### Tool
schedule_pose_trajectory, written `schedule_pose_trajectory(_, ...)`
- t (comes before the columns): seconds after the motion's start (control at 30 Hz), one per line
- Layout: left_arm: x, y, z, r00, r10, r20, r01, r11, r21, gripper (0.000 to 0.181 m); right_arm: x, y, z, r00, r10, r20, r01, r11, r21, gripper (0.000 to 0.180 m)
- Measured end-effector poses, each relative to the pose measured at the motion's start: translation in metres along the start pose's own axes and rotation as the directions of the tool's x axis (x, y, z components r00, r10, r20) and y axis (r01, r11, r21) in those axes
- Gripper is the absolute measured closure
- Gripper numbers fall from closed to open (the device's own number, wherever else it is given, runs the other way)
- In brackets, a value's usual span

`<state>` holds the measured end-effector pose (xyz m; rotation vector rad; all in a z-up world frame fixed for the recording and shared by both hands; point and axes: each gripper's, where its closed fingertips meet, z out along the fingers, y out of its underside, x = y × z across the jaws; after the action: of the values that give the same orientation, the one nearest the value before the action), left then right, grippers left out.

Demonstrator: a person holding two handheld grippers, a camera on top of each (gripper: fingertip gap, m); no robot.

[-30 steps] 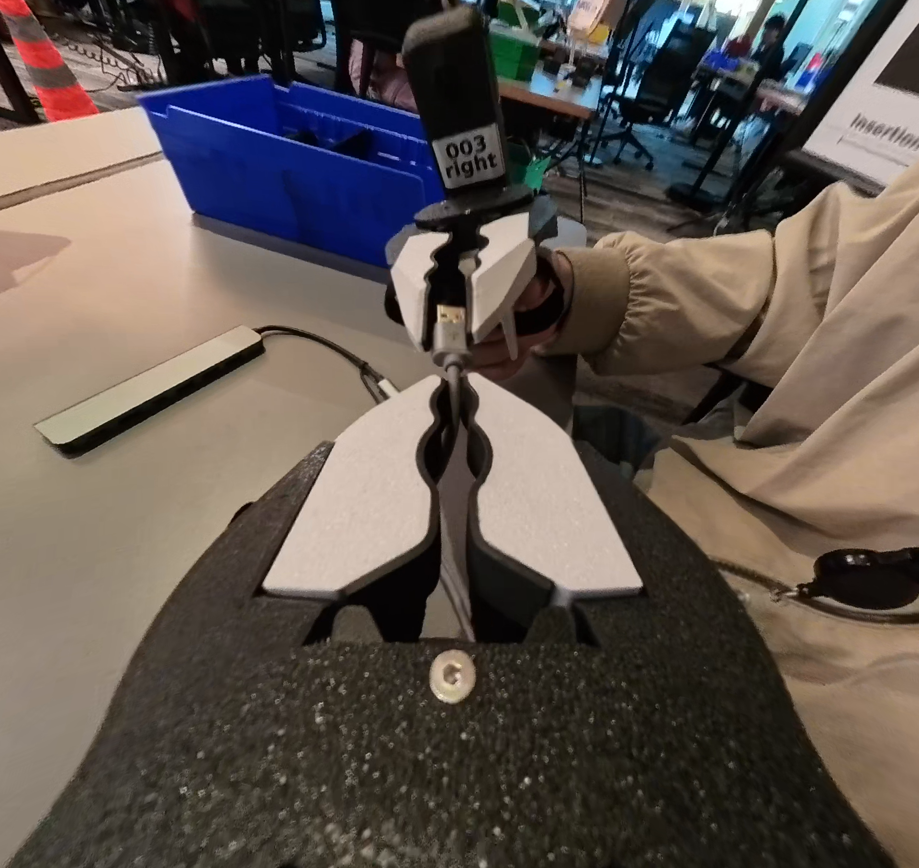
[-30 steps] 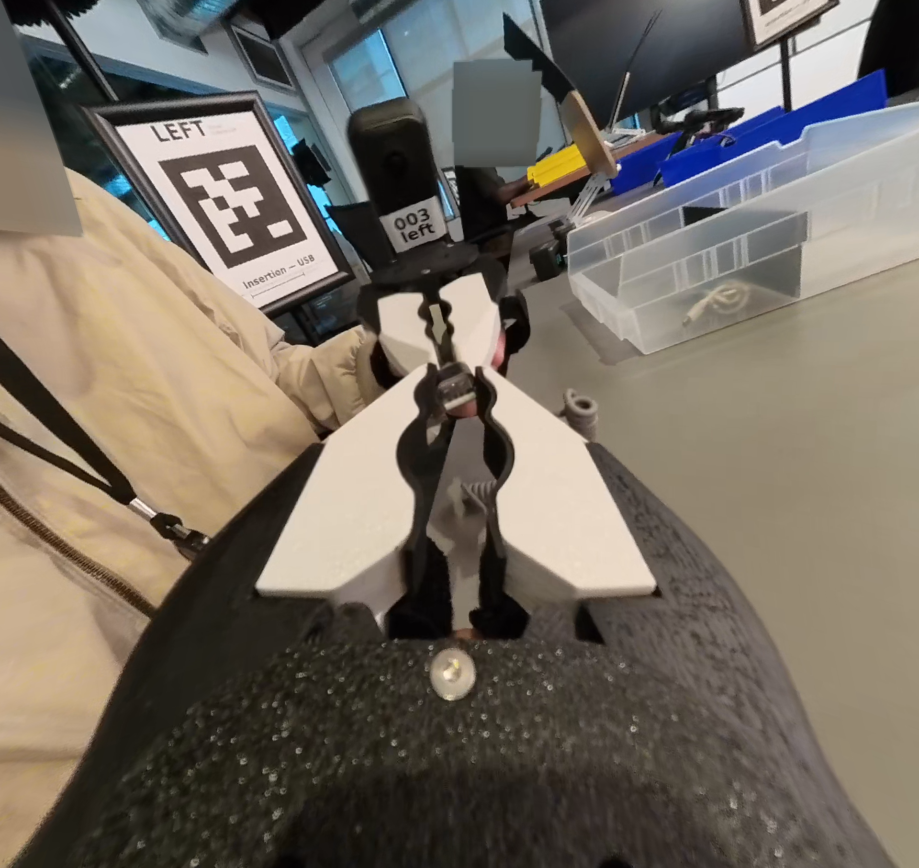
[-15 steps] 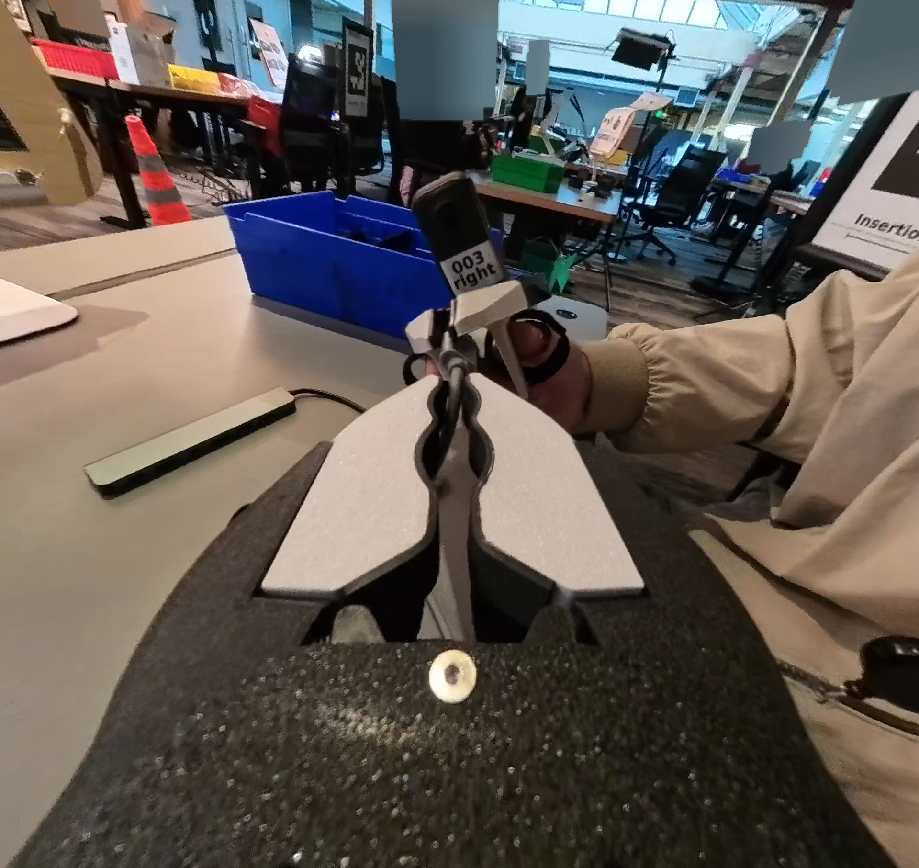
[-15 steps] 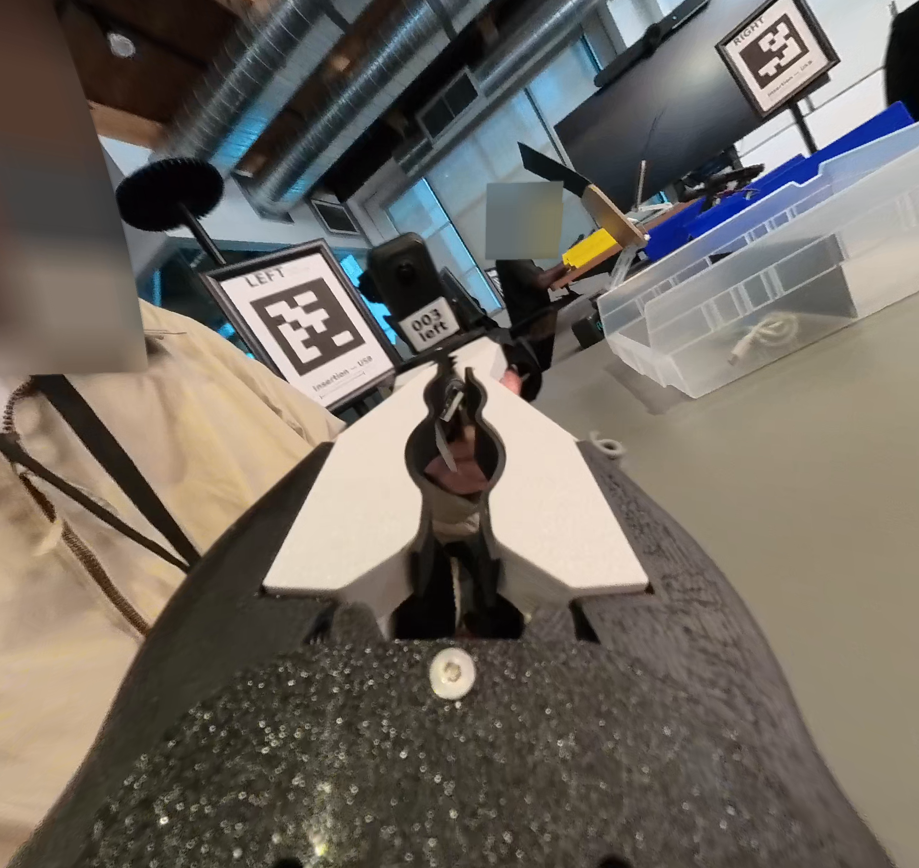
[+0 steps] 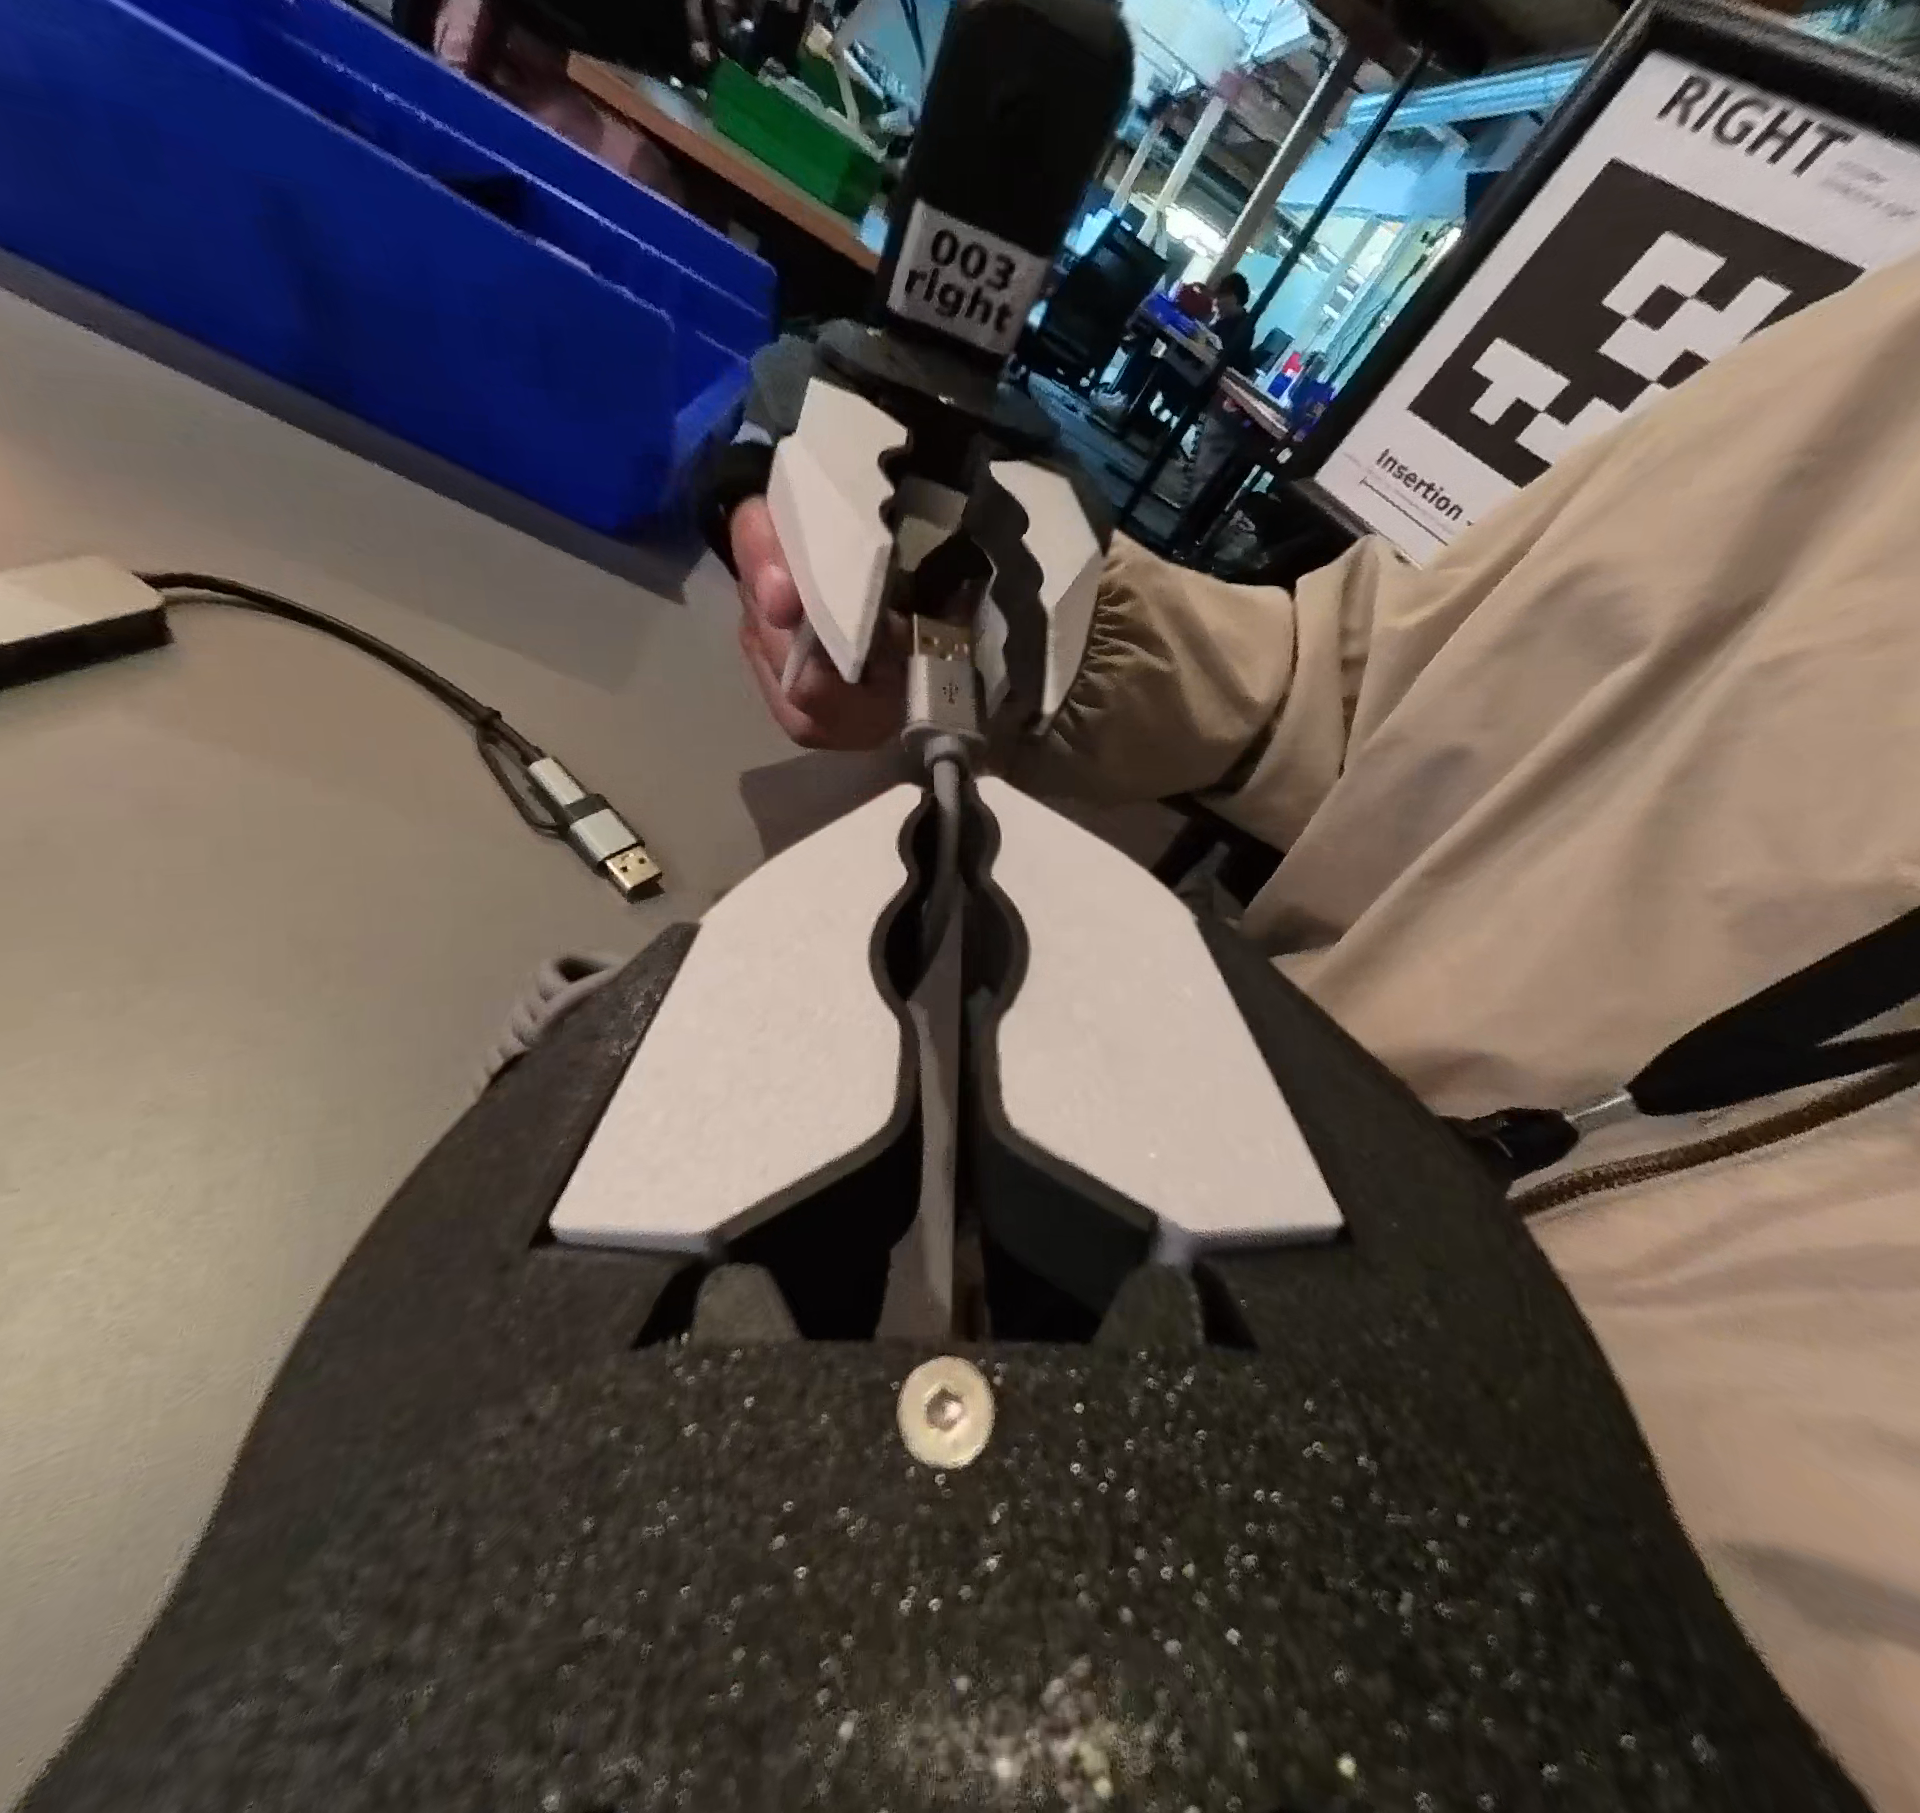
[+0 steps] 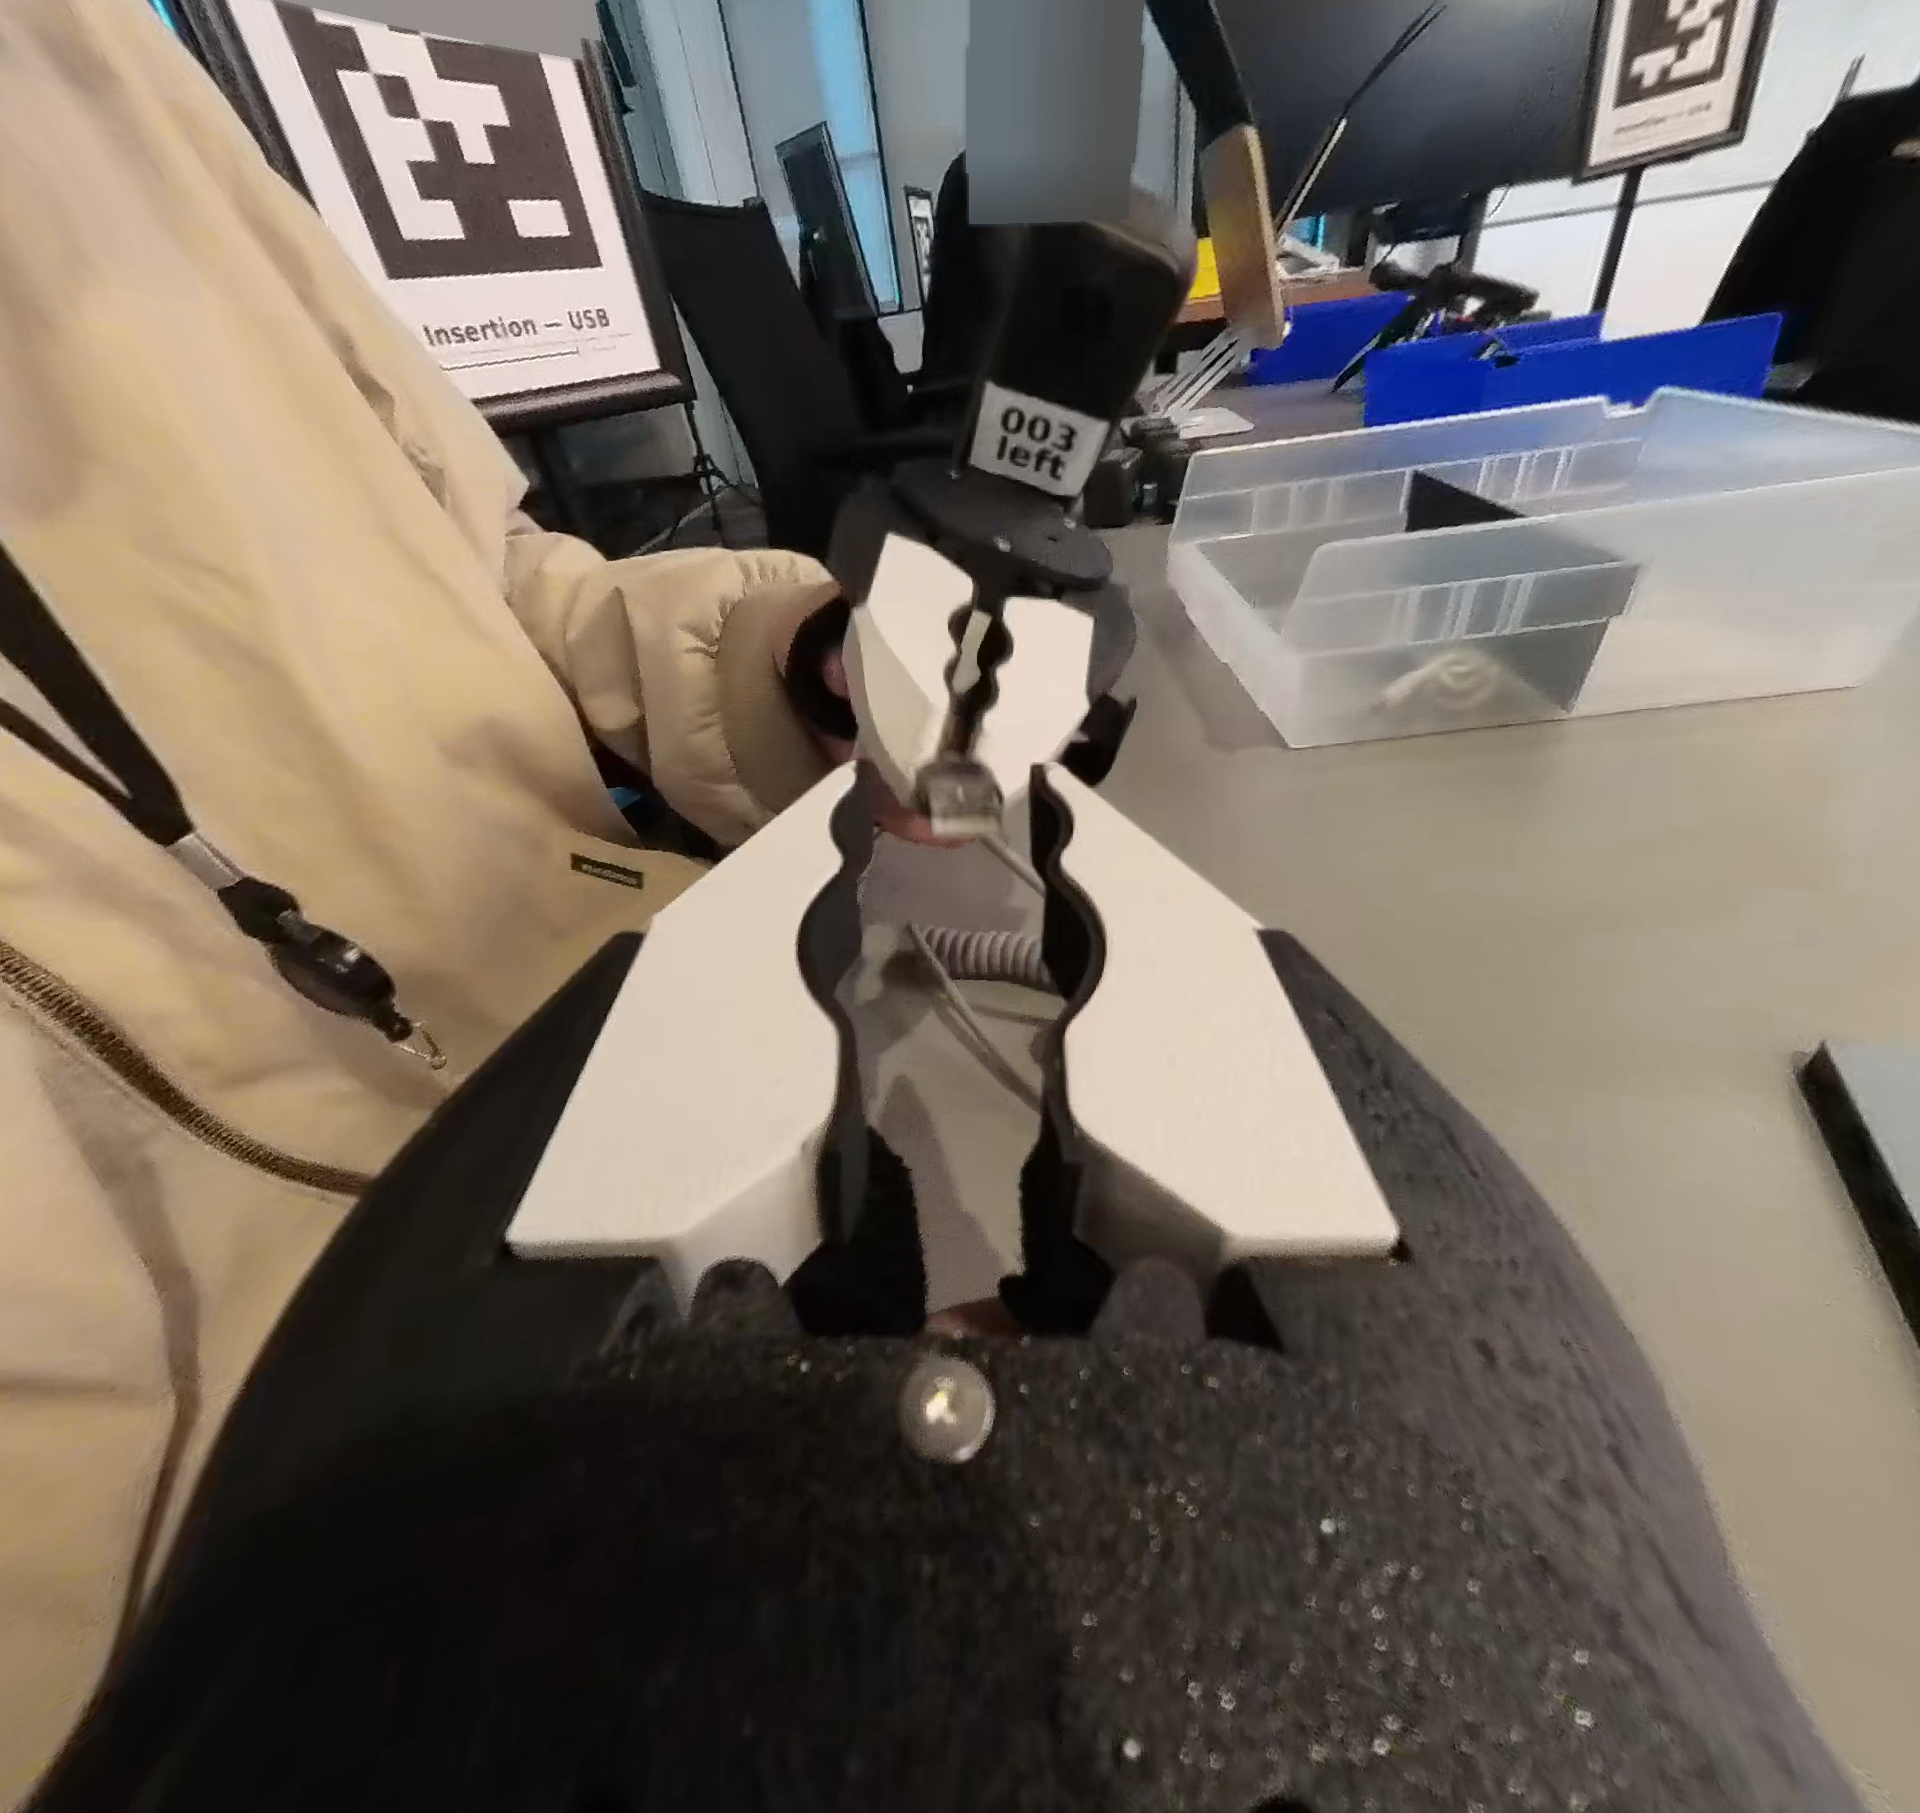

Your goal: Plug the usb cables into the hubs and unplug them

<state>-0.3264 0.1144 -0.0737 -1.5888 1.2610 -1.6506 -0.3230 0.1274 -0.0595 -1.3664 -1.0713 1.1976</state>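
My left gripper (image 5: 951, 797) is shut on a grey USB cable (image 5: 940, 932), and its silver plug (image 5: 940, 688) sticks out past the fingertips. My right gripper (image 6: 945, 792) faces it, open, with the plug (image 6: 956, 797) between its fingertips but not clamped. In the left wrist view the right gripper (image 5: 951, 651) stands open around the plug's tip. In the right wrist view the left gripper (image 6: 966, 714) is shut. A flat grey hub (image 5: 73, 610) lies on the table at the far left, and its own black cable ends in a loose plug (image 5: 623, 854).
A blue bin (image 5: 312, 205) stands behind the hub. A clear bin (image 6: 1558, 620) holding a white cable is at the back right. A coiled part of the cable (image 6: 977, 953) lies on the table (image 6: 1455, 932) under the grippers. A dark flat slab (image 6: 1870, 1140) sits at the right edge. The grippers are tip to tip, or close to it. The flat grey hub (image 5: 73, 610) sits 20 cm or so from the ends of my right fingers.
My right gripper was closed on the plug and has now opened. My left gripper has kept its hold on the cable. Both views have tilted back down toward the table.
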Motion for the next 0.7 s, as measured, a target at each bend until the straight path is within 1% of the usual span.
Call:
schedule_pose_trajectory(0.1,0.0,0.004,0.002,1.0,-0.004,-0.007,0.004,1.0,-0.017,0.177,-0.001,0.005,0.003,1.0,0.008,0.015,-0.008,1.0,-0.027,0.152)
schedule_pose_trajectory(0.23,-0.002,0.003,0.003,1.0,0.01,0.019,-0.01,1.0,-0.014,0.177,-0.001,0.012,0.005,1.0,0.015,0.015,-0.014,0.998,-0.058,0.164)
schedule_pose_trajectory(0.37,-0.005,0.003,0.002,0.999,0.024,0.047,-0.023,1.0,-0.018,0.177,0.002,0.007,0.007,0.999,0.04,0.008,-0.04,0.999,-0.026,0.164)
schedule_pose_trajectory(0.43,-0.003,0.002,0.002,0.999,0.024,0.039,-0.023,1.0,-0.017,0.177,0.0,0.006,0.007,0.999,0.05,0.012,-0.05,0.999,-0.018,0.16)
schedule_pose_trajectory(0.57,-0.003,0.003,0.003,0.999,0.018,0.038,-0.018,1.0,-0.016,0.177,-0.001,0.005,0.009,0.999,0.043,0.012,-0.043,0.999,-0.027,0.164)
schedule_pose_trajectory(0.63,-0.005,0.001,0.002,0.998,0.033,0.053,-0.034,0.999,0.005,0.177,0.0,0.004,0.009,0.997,0.073,0.018,-0.072,0.997,-0.024,0.164)
schedule_pose_trajectory(0.7,-0.008,-0.006,0.0,0.992,0.076,0.098,-0.081,0.996,0.047,0.174,0.002,0.0,0.009,0.994,0.108,0.016,-0.108,0.994,0.002,0.164)
